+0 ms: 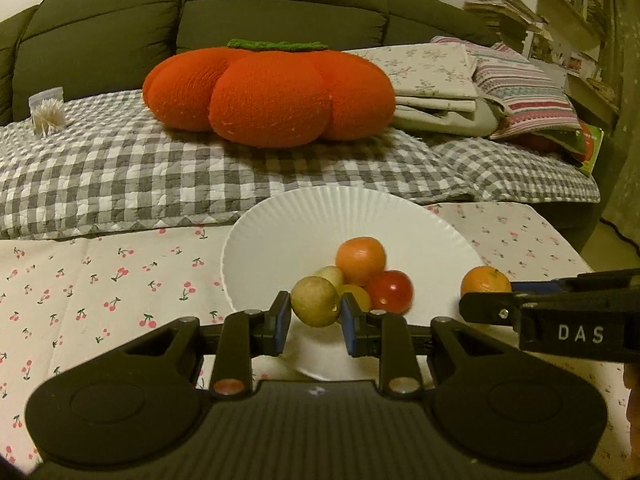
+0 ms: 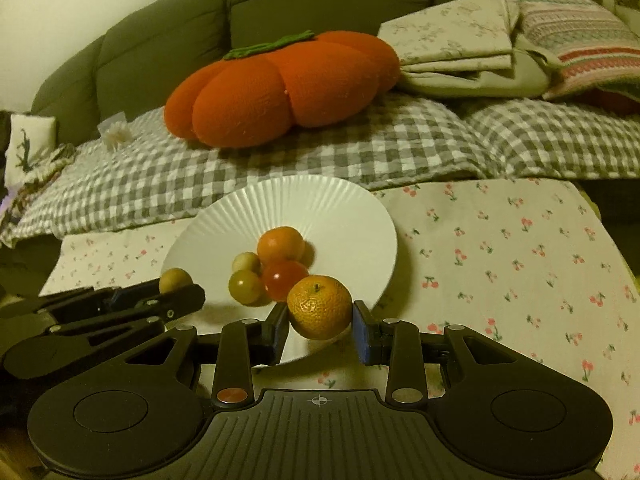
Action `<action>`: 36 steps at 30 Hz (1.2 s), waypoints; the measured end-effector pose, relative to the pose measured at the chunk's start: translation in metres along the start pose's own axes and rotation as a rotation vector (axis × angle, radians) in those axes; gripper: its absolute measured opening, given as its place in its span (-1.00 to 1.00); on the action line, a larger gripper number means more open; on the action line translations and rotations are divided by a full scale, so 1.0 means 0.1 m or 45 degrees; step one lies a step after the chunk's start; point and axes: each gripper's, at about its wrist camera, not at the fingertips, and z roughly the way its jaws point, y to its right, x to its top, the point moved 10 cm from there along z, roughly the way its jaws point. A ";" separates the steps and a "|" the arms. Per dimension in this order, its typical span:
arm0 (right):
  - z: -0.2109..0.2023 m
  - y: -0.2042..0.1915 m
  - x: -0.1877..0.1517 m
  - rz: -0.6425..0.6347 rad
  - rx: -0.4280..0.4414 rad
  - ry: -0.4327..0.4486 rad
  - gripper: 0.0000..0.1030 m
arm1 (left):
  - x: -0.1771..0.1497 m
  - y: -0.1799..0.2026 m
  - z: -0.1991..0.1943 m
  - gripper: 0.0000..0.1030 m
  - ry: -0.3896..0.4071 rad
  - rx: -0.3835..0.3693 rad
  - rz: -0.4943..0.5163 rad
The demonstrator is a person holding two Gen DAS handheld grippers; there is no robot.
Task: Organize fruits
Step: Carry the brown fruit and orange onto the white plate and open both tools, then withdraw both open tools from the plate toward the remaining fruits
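A white ribbed plate (image 1: 288,232) (image 2: 344,208) sits on the cherry-print cloth. On it lie an orange fruit (image 1: 361,260) (image 2: 281,245), a red fruit (image 1: 390,291) (image 2: 285,279) and two small yellow-green fruits (image 2: 245,286) (image 2: 246,261). My left gripper (image 1: 315,314) is shut on a yellow-green fruit (image 1: 315,306) (image 2: 175,279) over the plate's near edge. My right gripper (image 2: 320,318) is shut on a mandarin (image 2: 319,307) (image 1: 485,280) at the plate's near right rim.
A big orange pumpkin cushion (image 1: 268,92) lies on the grey checked blanket (image 1: 120,176) over the sofa behind the table. Folded linens and a striped pillow (image 1: 524,92) are at the right. A toothpick holder (image 1: 47,112) stands at the left.
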 end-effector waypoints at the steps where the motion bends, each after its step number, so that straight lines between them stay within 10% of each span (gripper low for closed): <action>1: 0.03 0.00 0.01 -0.013 -0.006 0.000 -0.37 | 0.00 -0.01 0.03 -0.52 -0.004 0.000 0.002; 24: 0.37 0.03 0.15 -0.229 -0.104 0.040 -0.32 | 0.02 -0.05 0.24 -0.35 -0.024 -0.014 0.007; 28: 0.32 0.06 0.18 -0.221 -0.127 0.077 0.15 | 0.04 -0.08 0.19 -0.28 -0.020 -0.022 -0.006; 36: 0.23 0.11 0.22 -0.139 -0.111 0.087 0.14 | 0.11 -0.17 0.01 -0.27 -0.004 -0.038 -0.078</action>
